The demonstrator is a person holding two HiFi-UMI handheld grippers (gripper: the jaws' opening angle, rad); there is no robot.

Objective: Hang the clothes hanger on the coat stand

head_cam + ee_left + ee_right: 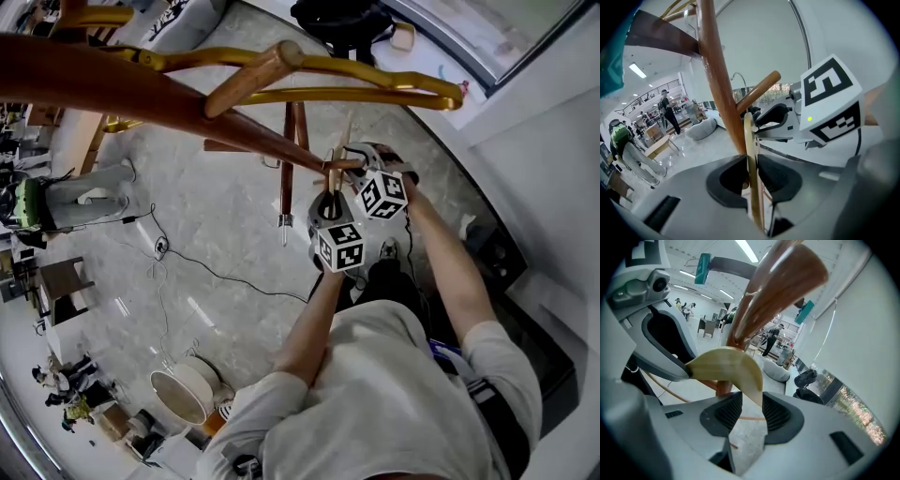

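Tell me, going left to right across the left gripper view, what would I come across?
person in a green vest → standing person in dark clothes → coat stand pole → hanger, pinched in the left gripper → right gripper's marker cube

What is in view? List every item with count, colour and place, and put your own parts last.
coat stand: one, brown wood, pole slanting from upper left to centre
clothes hanger: one, pale wood, beside the pole, between both sets of jaws
curved bars: at least two, gold, across the top of the head view
bag: one, black, floor at top
cable: one, black, on the floor
left gripper: one, grey, jaws shut on the hanger
right gripper: one, grey, jaws shut on the hanger's end
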